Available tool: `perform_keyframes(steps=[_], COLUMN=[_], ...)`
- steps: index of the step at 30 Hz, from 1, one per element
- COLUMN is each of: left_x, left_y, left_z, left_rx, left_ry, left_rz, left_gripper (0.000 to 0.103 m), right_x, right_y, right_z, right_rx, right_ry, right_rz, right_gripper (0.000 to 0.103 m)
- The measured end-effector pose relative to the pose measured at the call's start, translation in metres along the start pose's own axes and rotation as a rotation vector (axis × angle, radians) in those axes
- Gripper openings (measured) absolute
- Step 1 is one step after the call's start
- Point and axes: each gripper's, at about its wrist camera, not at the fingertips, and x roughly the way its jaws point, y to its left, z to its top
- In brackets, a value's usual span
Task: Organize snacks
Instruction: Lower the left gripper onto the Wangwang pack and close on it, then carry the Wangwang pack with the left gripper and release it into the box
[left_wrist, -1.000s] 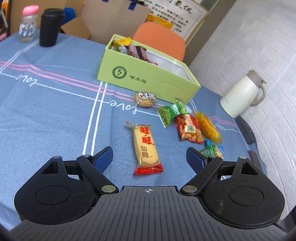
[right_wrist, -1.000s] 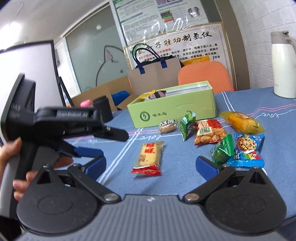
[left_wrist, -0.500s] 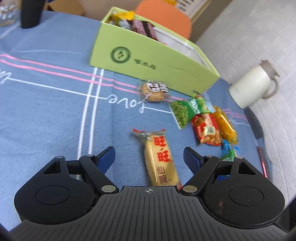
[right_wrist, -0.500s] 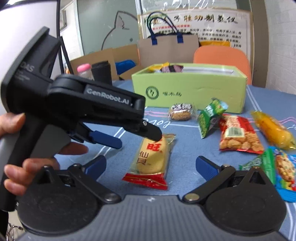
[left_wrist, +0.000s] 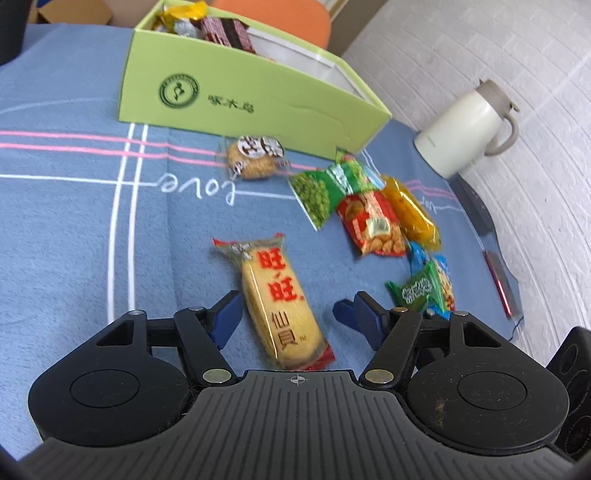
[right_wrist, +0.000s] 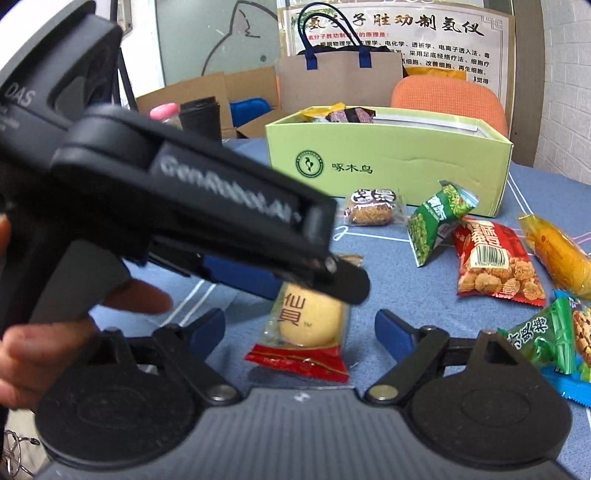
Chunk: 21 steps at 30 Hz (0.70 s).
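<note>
A yellow rice cracker packet (left_wrist: 280, 302) with red characters lies on the blue tablecloth (left_wrist: 74, 221). My left gripper (left_wrist: 286, 310) straddles its middle. The jaws are closing, the left pad is near the wrapper and a gap shows at the right pad. My right gripper (right_wrist: 301, 321) is closing around the packet's red lower end (right_wrist: 299, 358) without touching it. The left tool's black housing (right_wrist: 184, 192) crosses the right wrist view above the packet. The open green box (left_wrist: 258, 99) behind holds several wrapped snacks.
Loose snacks lie right of the cracker: a round cookie packet (left_wrist: 255, 158), green pea packet (left_wrist: 325, 188), red peanut packet (left_wrist: 373, 225), orange packet (left_wrist: 410, 210) and green candy packet (left_wrist: 421, 291). A white jug (left_wrist: 461, 136) stands at the far right. A hand (right_wrist: 29, 350) grips the left tool.
Both grippers have moved in on the rice cracker packet and narrowed their jaws. The left tool has come into the right wrist view and now hangs over the packet.
</note>
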Motion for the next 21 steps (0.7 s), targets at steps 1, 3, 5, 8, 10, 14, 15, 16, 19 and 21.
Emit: perform_keyframes(steps=[1, 3, 5, 8, 10, 14, 15, 16, 19, 21], left_x=[0.001, 0.004, 0.006, 0.009, 0.010, 0.006, 0.003, -0.001, -0.018, -0.026], left_y=[-0.001, -0.001, -0.001, -0.002, -0.004, -0.010, -0.012, -0.015, -0.027, -0.036], left_z=[-0.001, -0.001, -0.002, -0.001, -0.003, -0.008, -0.006, -0.001, 0.024, 0.052], left_rx=[0.000, 0.003, 0.005, 0.017, 0.032, 0.045, 0.047, 0.047, 0.051, 0.067], left_ry=[0.000, 0.003, 0.011, 0.008, 0.006, -0.019, -0.028, -0.040, -0.100, -0.145], left_rz=[0.006, 0.013, 0.012, 0.023, 0.042, 0.067, 0.066, 0.058, 0.007, -0.019], left_gripper=[0.050, 0.046, 0.041, 0.029, 0.016, 0.015, 0.015, 0.015, 0.015, 0.015], right_x=[0.001, 0.005, 0.009, 0.012, 0.010, 0.004, 0.001, -0.003, -0.015, -0.016], right_y=[0.000, -0.001, -0.003, -0.002, 0.002, -0.005, -0.005, -0.003, -0.005, -0.015], right_z=[0.000, 0.000, -0.001, -0.004, -0.007, -0.005, -0.001, 0.005, 0.034, 0.061], right_rx=[-0.001, 0.008, 0.016, 0.000, -0.027, 0.028, 0.016, -0.004, -0.066, -0.089], right_ry=[0.000, 0.004, 0.012, 0.006, -0.004, -0.024, -0.033, -0.049, -0.126, -0.180], right_rz=[0.000, 0.012, 0.025, 0.025, -0.001, 0.001, -0.005, -0.022, -0.064, -0.076], right_gripper=[0.089, 0.089, 0.089, 0.088, 0.080, 0.071, 0.071, 0.071, 0.071, 0.071])
